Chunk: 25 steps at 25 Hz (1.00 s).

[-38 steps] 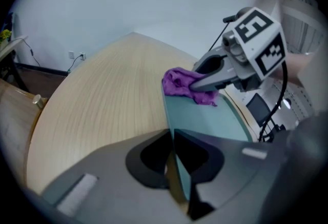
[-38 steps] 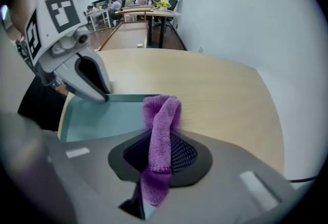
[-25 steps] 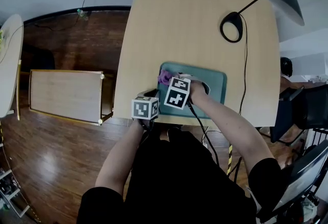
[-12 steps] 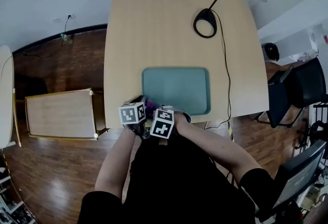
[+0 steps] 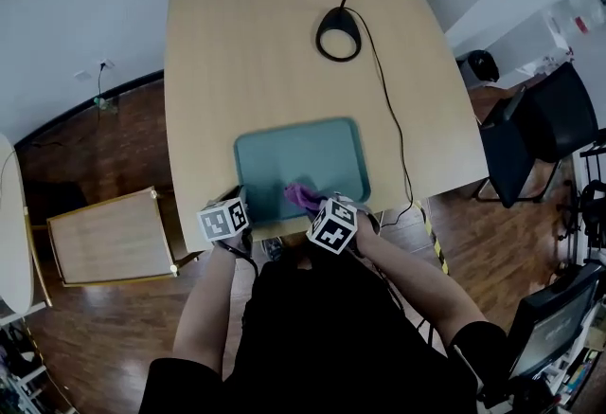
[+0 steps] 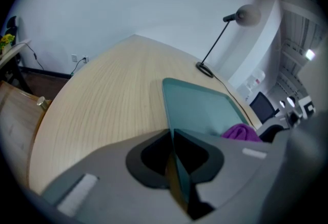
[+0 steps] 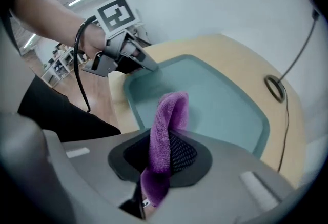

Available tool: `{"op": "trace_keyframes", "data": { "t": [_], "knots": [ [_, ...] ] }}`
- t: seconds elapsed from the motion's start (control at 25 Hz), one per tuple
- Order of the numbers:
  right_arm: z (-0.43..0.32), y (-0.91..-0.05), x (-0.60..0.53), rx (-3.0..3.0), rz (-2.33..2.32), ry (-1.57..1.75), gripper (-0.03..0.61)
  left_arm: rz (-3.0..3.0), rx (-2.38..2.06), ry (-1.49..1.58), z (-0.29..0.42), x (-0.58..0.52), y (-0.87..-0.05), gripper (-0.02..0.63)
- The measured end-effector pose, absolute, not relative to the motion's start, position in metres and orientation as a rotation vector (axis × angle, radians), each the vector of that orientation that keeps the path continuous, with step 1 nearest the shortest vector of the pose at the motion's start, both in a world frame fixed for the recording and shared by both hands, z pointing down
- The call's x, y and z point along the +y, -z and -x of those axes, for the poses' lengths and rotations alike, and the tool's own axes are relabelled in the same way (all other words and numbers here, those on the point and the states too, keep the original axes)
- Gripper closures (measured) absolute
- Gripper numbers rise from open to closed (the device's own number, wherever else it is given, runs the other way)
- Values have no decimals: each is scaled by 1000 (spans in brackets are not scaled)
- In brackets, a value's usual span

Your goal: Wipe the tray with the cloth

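A teal tray [image 5: 298, 156] lies near the front edge of the wooden table [image 5: 246, 52]. At its near-left corner my left gripper [image 5: 237, 201] is shut on the rim, and the left gripper view shows that edge of the tray [image 6: 205, 107] running in between the jaws of the left gripper [image 6: 173, 138]. My right gripper [image 5: 311, 206] is shut on a purple cloth [image 5: 301, 195] over the middle of the tray's near edge. In the right gripper view the cloth [image 7: 168, 125] stands up out of the right gripper [image 7: 163, 148] above the tray [image 7: 220, 110], with the left gripper [image 7: 152, 66] at the far corner.
A black desk lamp [image 5: 338, 31] stands behind the tray, and its cord [image 5: 393, 133] runs down the table's right side. A black chair [image 5: 530, 133] is at the right. A low wooden board [image 5: 109, 237] lies on the floor at the left.
The right gripper has drawn the cloth back from the tray's left part to the near edge and slid right along it. The left gripper stays at the tray's near-left corner. The head view has shifted.
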State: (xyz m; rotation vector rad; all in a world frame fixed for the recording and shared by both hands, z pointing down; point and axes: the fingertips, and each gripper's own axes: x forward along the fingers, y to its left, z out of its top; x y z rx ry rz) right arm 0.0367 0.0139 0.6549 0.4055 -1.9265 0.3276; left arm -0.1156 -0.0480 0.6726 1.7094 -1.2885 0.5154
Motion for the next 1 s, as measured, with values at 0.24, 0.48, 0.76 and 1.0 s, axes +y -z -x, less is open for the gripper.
{"op": "trace_keyframes", "data": {
  "t": [0.24, 0.48, 0.76, 1.0],
  "knots": [
    [-129, -655, -18, -1869, -636, -452, 512, -1706, -1299, -542, 118, -47, -673, 568],
    [-171, -660, -35, -1927, -822, -692, 512, -1715, -1308, -575, 120, -45, -674, 566],
    [-215, -610, -94, -2013, -1128, -761, 512, -1707, -1279, -508, 122, -43, -670, 504],
    [-273, -629, -134, -1904, -1262, -913, 512, -1656, -1360, -492, 142, -14, -667, 479]
  ]
}}
